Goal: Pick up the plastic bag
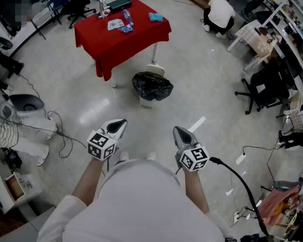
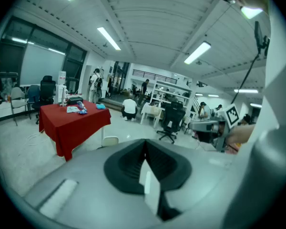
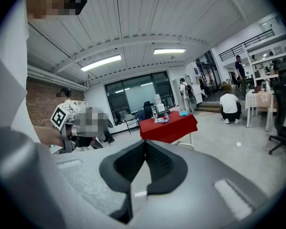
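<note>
A red-clothed table [image 1: 118, 34] stands across the floor; on it lie a small clear and blue plastic bag [image 1: 125, 25], a paper and a cyan item [image 1: 155, 17]. In front of the table is a bin lined with a black plastic bag [image 1: 152, 86]. My left gripper [image 1: 120, 123] and right gripper [image 1: 179, 131] are held side by side at waist height, well short of the bin, both shut with nothing in them. The left gripper [image 2: 144, 147] looks toward the table [image 2: 74, 120] at its left. The right gripper [image 3: 144, 149] has the table [image 3: 169, 125] just ahead.
A person [image 1: 219, 14] crouches at the back right near white desks. A black office chair [image 1: 265, 87] stands to the right. Cables [image 1: 242, 185] trail over the floor at right, and a white machine [image 1: 25, 107] with cords sits at left.
</note>
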Tool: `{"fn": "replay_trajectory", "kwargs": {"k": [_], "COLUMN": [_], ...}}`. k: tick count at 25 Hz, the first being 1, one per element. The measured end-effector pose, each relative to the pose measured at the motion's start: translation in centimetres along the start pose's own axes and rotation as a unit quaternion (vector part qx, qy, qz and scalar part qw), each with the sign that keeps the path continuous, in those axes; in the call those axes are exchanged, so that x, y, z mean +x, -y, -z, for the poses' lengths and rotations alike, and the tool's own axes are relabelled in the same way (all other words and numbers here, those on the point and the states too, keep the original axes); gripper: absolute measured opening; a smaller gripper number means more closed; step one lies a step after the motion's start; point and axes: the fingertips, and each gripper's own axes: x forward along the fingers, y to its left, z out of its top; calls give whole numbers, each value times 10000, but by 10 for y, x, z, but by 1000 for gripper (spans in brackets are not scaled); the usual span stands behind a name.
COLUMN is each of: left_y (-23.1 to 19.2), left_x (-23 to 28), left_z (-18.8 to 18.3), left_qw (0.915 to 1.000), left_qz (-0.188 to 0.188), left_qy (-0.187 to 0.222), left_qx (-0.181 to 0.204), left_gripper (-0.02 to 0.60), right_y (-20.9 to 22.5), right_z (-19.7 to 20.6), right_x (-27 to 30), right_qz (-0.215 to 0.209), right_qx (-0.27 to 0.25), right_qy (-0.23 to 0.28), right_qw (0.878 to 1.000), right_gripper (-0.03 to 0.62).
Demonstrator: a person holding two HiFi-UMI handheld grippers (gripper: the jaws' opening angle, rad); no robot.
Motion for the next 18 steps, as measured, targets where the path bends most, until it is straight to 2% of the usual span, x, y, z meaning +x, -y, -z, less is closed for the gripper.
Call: {"fn": "replay_trajectory", "kwargs": {"k": [18], "left_y": [19], "left_x": [14], "left_z": [2], "left_qw": [9997], "left_qz": [-189], "left_qy": [-54], "left_qx": [-121], "left_gripper": [4], "right_y": [17], "right_z": [-2], "right_x": [-11], "right_qz": [-259], "right_qx": [-148], "right_qy": [-83], "right_qw": [9995], "right_gripper": [2]}}
